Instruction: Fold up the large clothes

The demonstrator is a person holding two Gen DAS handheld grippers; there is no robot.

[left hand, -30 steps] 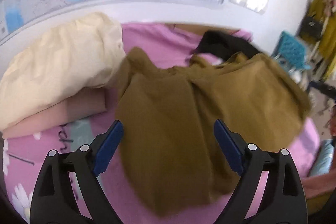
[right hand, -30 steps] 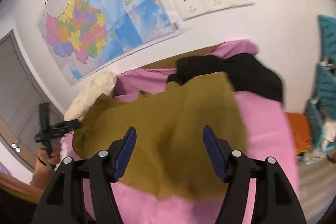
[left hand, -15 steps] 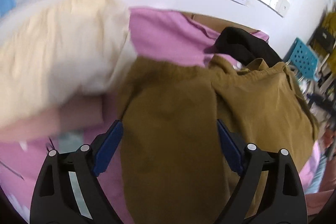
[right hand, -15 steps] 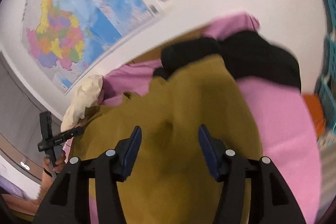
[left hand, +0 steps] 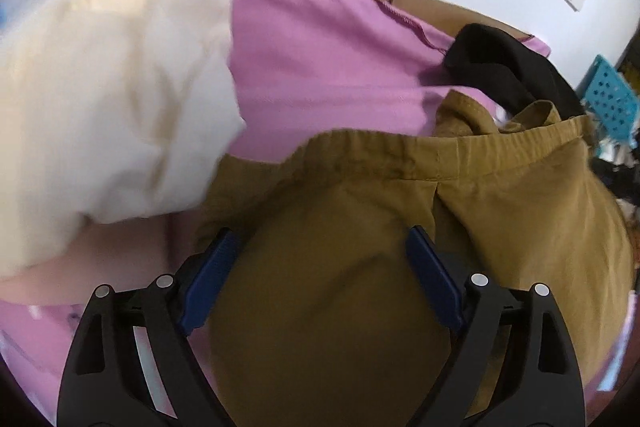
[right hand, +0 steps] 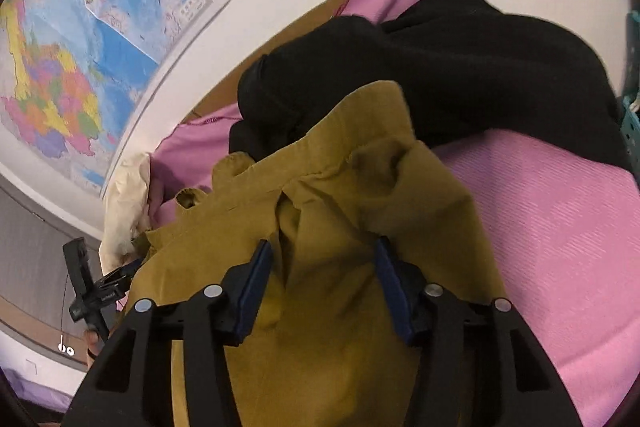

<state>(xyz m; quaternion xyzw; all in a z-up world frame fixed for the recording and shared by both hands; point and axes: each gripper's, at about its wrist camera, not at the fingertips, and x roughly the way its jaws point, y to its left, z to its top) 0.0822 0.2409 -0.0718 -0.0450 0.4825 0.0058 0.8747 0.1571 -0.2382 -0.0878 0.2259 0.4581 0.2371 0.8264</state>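
An olive-brown garment with an elastic waistband [left hand: 420,163] lies crumpled on the pink bed sheet [left hand: 320,67]; it also shows in the right wrist view [right hand: 340,195]. My left gripper [left hand: 320,247] is open, low over the garment just below its waistband, with cloth bulging between the blue pads [left hand: 208,283]. My right gripper [right hand: 322,255] is open over a raised fold of the same garment, its jaws to either side of the cloth.
A cream garment [left hand: 112,99] is heaped on folded pink cloth at the left. A black garment [right hand: 460,75] lies at the head of the bed by the wall. A teal basket [left hand: 612,103] stands at the right. The left gripper shows in the right wrist view [right hand: 100,291].
Both grippers have come down and forward onto the olive garment, toward its waistband end. The right gripper's jaws have narrowed somewhat around the fold.
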